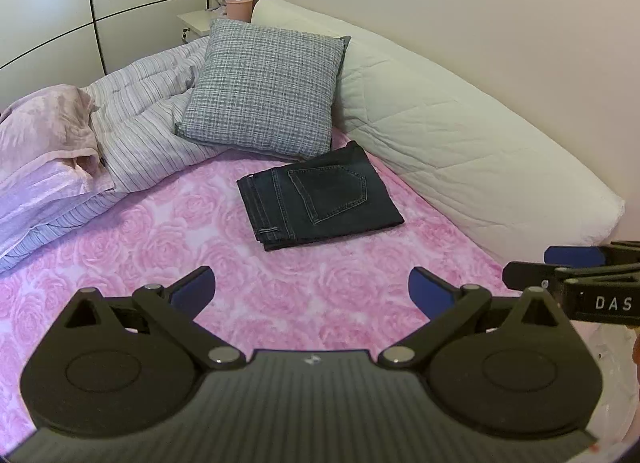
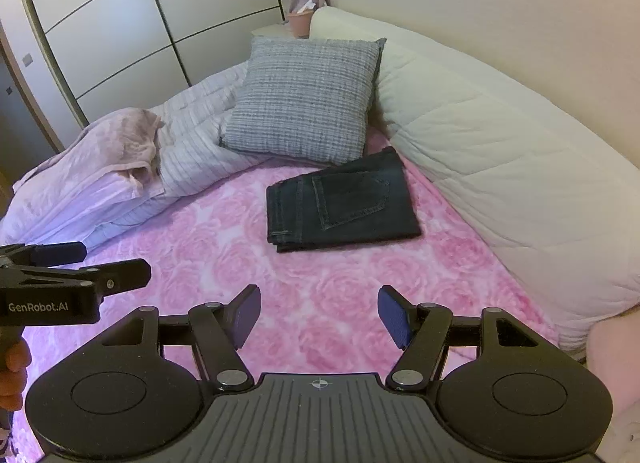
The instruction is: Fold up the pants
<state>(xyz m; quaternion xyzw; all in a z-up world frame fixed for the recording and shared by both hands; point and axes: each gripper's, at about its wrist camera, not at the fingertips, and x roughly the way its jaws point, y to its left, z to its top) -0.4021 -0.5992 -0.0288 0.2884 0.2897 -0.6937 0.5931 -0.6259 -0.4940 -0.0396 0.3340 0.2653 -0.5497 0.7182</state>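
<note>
Dark denim pants (image 1: 320, 197) folded into a flat rectangle, stitched back pocket up — lying on the bed's fleecy pink rose-print blanket (image 1: 200, 231), just before a grey woven cushion (image 1: 264, 87). Far corner tucked beneath the cushion. Left tool (image 1: 312, 291) and right tool (image 2: 318, 315) both gaping, empty, well short of the pants — blue pads ribbed.

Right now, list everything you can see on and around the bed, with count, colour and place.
jeans: one, dark, folded on the blanket near the cushion
blanket: one, pink roses, covering the bed
cushion: one, grey check, propped behind the jeans
bolster: one, cream, along the wall
duvet: one, striped, bunched far left
throw: one, pale pink, on the duvet
wardrobe: one, cream, left of the bed
left tongs: open, empty
right tongs: open, empty
</note>
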